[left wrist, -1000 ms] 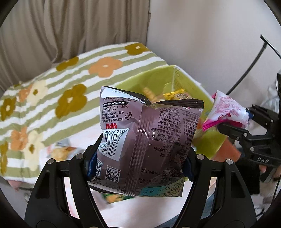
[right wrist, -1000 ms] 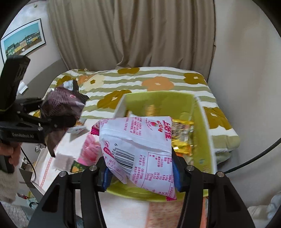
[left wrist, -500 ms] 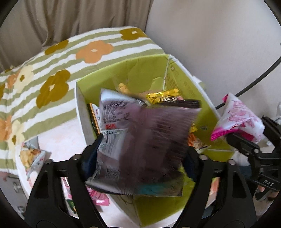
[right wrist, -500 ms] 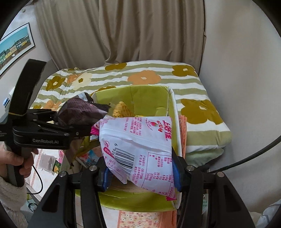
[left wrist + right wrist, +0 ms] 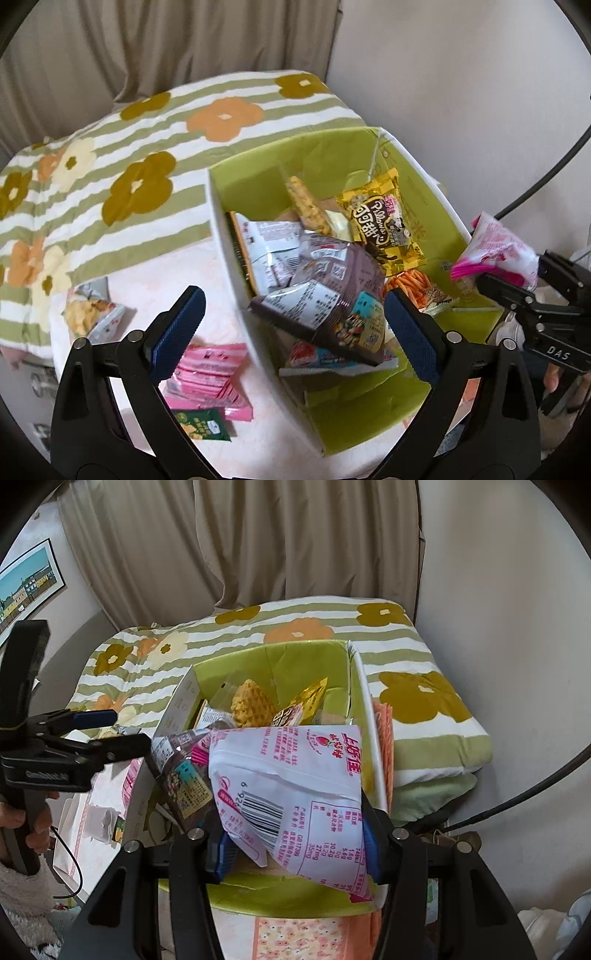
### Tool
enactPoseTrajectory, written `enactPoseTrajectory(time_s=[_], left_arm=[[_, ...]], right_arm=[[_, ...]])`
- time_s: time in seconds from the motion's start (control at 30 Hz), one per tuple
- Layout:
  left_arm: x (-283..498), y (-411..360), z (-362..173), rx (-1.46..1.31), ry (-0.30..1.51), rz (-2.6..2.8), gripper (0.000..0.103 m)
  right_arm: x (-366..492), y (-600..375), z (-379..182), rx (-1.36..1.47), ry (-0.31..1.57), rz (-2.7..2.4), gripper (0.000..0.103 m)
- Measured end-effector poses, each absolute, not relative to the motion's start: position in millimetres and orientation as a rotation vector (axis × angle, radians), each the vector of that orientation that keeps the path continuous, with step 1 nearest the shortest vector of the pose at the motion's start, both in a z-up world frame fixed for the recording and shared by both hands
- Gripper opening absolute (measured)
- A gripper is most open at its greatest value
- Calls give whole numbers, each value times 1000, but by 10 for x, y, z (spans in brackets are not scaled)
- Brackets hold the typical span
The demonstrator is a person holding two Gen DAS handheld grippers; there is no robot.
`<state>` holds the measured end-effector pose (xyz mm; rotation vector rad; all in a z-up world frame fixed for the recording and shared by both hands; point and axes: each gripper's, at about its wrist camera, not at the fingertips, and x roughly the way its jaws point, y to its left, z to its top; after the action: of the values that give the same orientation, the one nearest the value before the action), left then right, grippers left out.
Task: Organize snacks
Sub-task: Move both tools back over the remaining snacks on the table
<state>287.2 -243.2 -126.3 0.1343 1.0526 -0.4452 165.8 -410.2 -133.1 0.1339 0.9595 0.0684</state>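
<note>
Two grippers are working over a green box (image 5: 436, 391) that is sitting on a table (image 5: 173, 266) beside a flowered striped quilt (image 5: 155, 147). The left gripper (image 5: 291, 321) is standing wide open, its jaws having just been opening; the blue pads (image 5: 177, 321) are pressing on nothing. A purple snack bag (image 5: 332, 295) is lying between and beyond them, tilted, inside the box near its near-left wall, resting on other packets and clear of both pads. The right gripper (image 5: 295, 842) is clamping a white and pink snack bag (image 5: 291, 786) between its pads, jaws part-way open around it, and is holding it above the box's near edge. Inside the box a yellow packet (image 5: 384, 225) is leaning toward the far-right corner, with an orange stick-snack pack (image 5: 410, 284) beside it. On the table, outside the box's left wall, a pink packet (image 5: 207, 373), a small green sachet (image 5: 201, 424) and a chip packet (image 5: 92, 310) are lying apart from one another. A hand (image 5: 26, 823) is gripping the left gripper's handle.
</note>
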Motion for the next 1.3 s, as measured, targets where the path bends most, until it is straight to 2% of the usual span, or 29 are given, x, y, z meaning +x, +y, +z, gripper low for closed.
enactPoseTrajectory(time_s=[0.13, 0.23, 0.3, 0.37, 0.47, 1.0, 1.3], left_arm=[[2826, -2319, -1210, 104, 1032, -431, 97], [2801, -2266, -1191, 98, 1025, -418, 97], [2780, -2242, -1178, 95, 1021, -414, 97], [2750, -2224, -1171, 95, 1015, -409, 97], [2683, -2179, -1191, 95, 1012, -395, 97], [2249, -1754, -1045, 29, 979, -283, 97], [1928, -1168, -956, 20, 973, -138, 97]], right_arm=[[1671, -4053, -1344, 150, 965, 79, 50], [1670, -3995, -1349, 132, 960, 88, 54], [1662, -3967, -1352, 122, 948, 96, 67], [1621, -3948, -1331, 128, 905, 114, 88], [1545, -3928, -1328, 114, 858, 128, 97], [1366, -3905, -1207, 102, 825, 196, 98], [1297, -3751, -1008, 107, 750, 245, 98]])
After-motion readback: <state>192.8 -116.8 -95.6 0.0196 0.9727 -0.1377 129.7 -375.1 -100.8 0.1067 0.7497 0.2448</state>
